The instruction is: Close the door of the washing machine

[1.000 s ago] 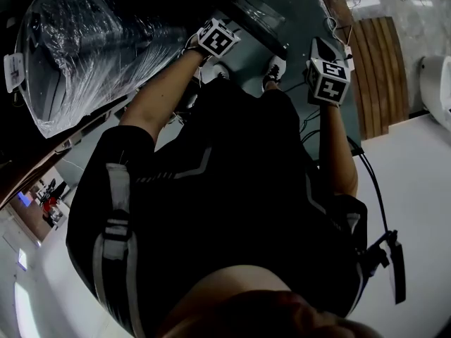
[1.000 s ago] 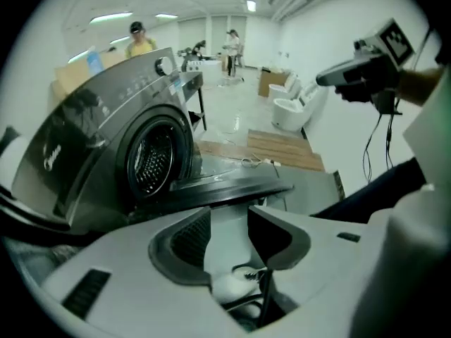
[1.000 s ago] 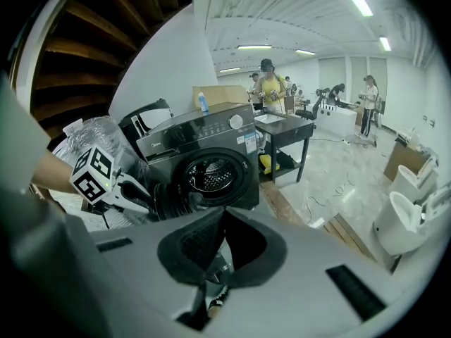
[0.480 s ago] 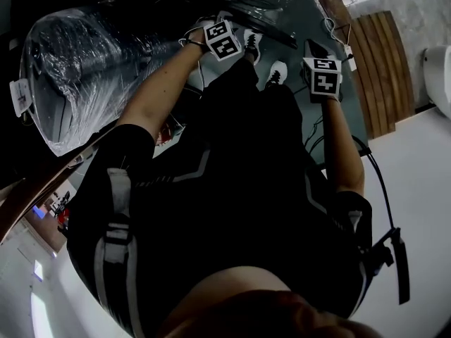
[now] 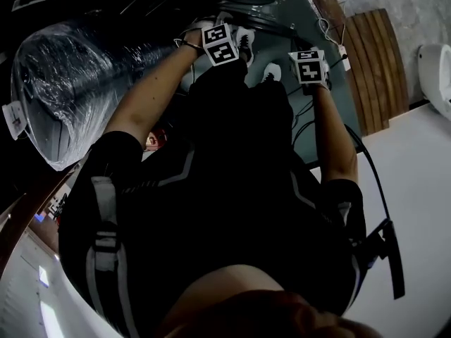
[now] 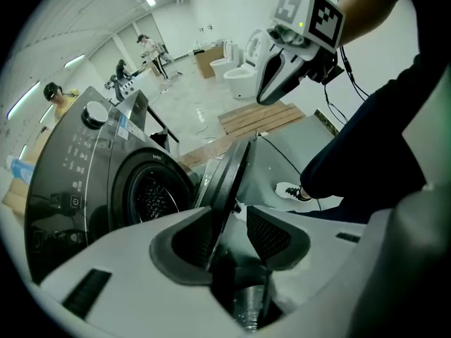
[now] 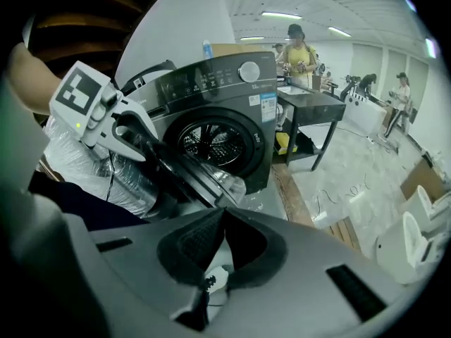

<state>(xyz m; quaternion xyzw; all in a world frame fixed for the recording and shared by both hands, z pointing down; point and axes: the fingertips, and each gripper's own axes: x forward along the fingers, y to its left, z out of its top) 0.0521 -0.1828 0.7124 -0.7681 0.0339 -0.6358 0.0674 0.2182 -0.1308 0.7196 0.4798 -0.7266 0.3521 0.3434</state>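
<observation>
A dark grey washing machine (image 6: 84,182) stands with its round drum opening (image 7: 211,143) uncovered. Its door (image 6: 229,178) hangs open, edge-on in the left gripper view. My left gripper (image 6: 229,220) is open, and the door's rim runs down between its jaws, close to the left pad (image 6: 184,248). In the right gripper view the left gripper (image 7: 130,136) sits at the door (image 7: 194,178). My right gripper (image 7: 223,217) is shut with nothing in it and hovers to the right of the door. In the head view both grippers (image 5: 220,44) (image 5: 308,67) are held out over the person's shoes.
A bulky plastic-wrapped bundle (image 5: 63,83) lies left of the machine. A slatted wooden pallet (image 5: 370,62) and white toilets (image 6: 236,69) are off to the right. A black table (image 7: 313,115) stands beside the machine, with several people behind it. Cables trail across the floor.
Both grippers have moved forward toward the machine and closer together. The left one has come up to the door's rim.
</observation>
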